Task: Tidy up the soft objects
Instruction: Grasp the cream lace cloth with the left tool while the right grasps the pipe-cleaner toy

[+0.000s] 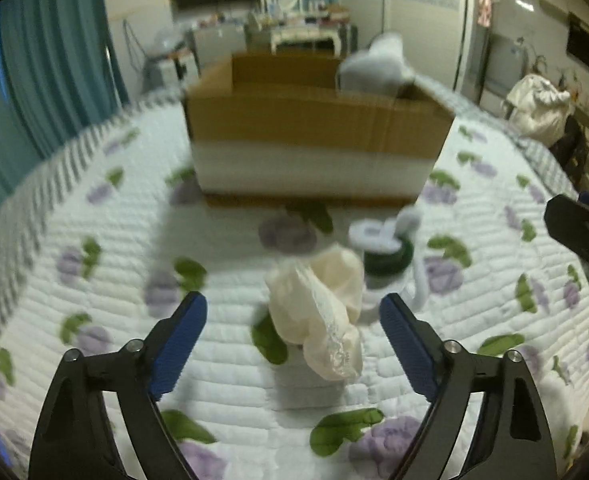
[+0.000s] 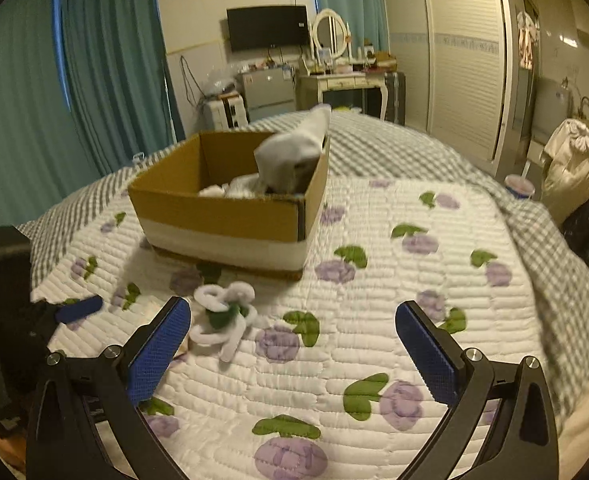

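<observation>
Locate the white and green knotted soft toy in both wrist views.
Left wrist: white and green knotted soft toy sits right of centre, touching the cream lace-trimmed cloth bundle, in front of the box.
Right wrist: toy lies lower left, just beyond the left fingertip, in front of the box's near face.
Shared landmark: brown cardboard box with a white band.

- Dim, greenish-yellow indoor light in both views
- Motion blur smears the brown cardboard box (image 1: 318, 128) and white floral quilt (image 1: 94, 280)
- Fisheye bending, dark vignette at corners
- Soft shadow under the box
</observation>
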The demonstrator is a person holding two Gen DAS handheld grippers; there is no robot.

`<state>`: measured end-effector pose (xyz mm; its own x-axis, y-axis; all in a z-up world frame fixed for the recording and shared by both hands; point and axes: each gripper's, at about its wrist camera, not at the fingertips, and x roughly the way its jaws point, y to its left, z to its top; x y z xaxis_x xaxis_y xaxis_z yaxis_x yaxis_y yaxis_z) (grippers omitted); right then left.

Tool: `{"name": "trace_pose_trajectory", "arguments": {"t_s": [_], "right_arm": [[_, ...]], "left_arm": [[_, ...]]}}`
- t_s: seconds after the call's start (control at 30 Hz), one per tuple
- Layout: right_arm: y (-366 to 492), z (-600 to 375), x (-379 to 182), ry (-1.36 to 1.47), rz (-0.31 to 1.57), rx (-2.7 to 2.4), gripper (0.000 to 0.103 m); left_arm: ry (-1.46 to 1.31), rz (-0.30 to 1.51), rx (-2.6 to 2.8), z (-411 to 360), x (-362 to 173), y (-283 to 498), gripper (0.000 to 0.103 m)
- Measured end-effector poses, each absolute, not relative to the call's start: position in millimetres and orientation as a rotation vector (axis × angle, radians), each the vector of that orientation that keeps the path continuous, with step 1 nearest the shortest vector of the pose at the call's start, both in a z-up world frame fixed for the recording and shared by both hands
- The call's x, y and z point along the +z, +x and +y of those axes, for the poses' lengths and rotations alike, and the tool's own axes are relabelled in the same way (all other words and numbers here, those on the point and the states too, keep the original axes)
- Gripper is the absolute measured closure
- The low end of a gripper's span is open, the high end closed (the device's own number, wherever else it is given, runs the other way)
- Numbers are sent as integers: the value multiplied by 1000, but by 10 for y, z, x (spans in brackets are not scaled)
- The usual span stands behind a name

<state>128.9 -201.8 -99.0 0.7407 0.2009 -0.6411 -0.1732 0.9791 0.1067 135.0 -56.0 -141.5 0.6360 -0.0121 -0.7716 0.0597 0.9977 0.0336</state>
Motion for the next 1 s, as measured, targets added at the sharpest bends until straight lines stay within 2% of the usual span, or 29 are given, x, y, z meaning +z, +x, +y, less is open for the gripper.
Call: {"name": "trace_pose_trajectory", "arguments": {"t_s": [0.1,0.17,0.23,0.27,0.37,0.73,0.8,0.9,1.0], "right_arm": [[1396,-1978,-1100,49,734,212,0],[1459,-1943,-1156,57,747,214,0],[1502,-1911,-1201,68,758,220,0],[1524,-1881,-1231,75,763,221,0],[1574,-1785,-1290,72,780,226,0],[1928,-1361,-1573,56,895,266,0],[1967,-1286,-1655,43,922,280,4],[1995,-1182,-1754,4,953,300,16],[1993,-1137,-1809,-14,968,312,38]], "left_arm": [[49,934,-58,-561,-1572,1433,25],[35,957,-84,-553,-1626,1474,42],[12,984,-117,-521,-1663,1509,53],[0,990,-134,-500,-1662,1517,63],[10,971,-162,-431,-1587,1484,71],[52,906,-164,-77,-1398,1480,73],[51,908,-154,-40,-1422,1519,73],[32,926,-151,27,-1478,1571,73],[29,937,-151,54,-1521,1593,73]]}}
